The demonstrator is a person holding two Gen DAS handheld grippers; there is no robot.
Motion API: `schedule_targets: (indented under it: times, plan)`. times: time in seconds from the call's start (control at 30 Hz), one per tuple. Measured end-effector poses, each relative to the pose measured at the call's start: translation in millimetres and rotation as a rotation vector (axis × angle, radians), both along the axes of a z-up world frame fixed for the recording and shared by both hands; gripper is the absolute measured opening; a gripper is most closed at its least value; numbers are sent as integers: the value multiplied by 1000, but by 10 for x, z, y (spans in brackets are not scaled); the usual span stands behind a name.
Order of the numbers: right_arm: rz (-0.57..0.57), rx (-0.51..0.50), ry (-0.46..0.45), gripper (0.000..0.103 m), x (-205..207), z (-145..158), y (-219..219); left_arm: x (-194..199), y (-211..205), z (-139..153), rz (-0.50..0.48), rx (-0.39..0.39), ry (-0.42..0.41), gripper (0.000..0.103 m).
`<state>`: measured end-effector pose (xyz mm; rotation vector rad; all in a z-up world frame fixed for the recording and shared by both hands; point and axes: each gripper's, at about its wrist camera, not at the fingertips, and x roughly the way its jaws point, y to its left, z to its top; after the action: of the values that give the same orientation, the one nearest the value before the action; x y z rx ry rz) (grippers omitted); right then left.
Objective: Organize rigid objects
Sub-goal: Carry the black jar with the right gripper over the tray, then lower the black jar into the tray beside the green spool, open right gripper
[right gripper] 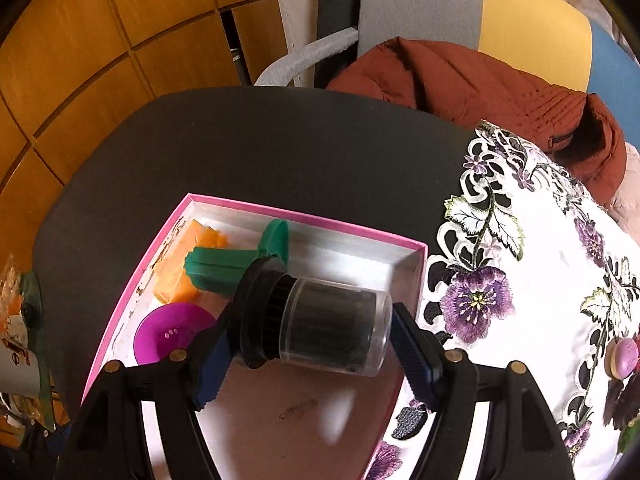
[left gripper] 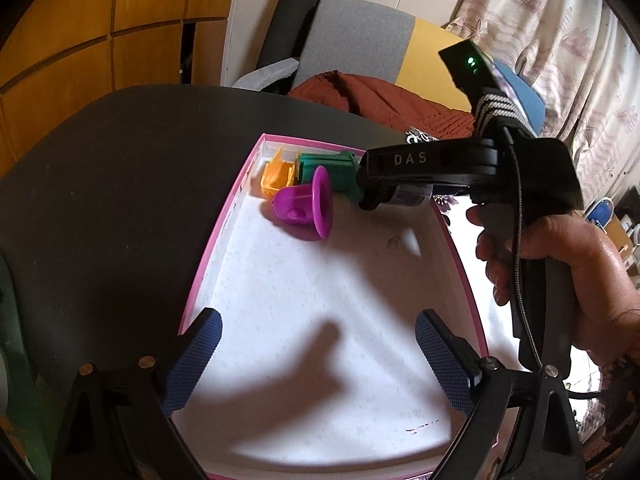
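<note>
The right gripper (right gripper: pixel 310 354) clamps a clear cylindrical jar (right gripper: pixel 320 320) with a black cap endwise between its 2 blue pads, above the pink-rimmed box (right gripper: pixel 304 210). Just beyond the jar lie green (right gripper: pixel 218 268), orange (right gripper: pixel 176 276) and purple (right gripper: pixel 170 336) plastic pieces. The left gripper (left gripper: pixel 318 354) hangs wide open and empty over the box's near end.

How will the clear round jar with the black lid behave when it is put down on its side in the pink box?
The jar is a cylinder, held lying sideways in the right gripper, so it may roll on the flat floor of the box. Its clear wall looks smooth and hard, so probably stiff but slippery. The green piece nearby might stop it.
</note>
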<state>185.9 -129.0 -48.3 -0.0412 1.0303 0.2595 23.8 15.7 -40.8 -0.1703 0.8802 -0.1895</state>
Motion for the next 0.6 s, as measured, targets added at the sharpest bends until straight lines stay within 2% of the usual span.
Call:
schedule_targets:
  times: [0.2,0.47,0.6]
  plan:
    - [-11,34,-16,75,-95,85,-69,-7,-13,-2,3,0,-1,98]
    - [-9,-27,-28,75,-106,84,-38,-29,-50,22,0,10,-6,98]
    - [-24,0,-52,75,-134,170,-94,-45,-39,34,5,12,-10,98]
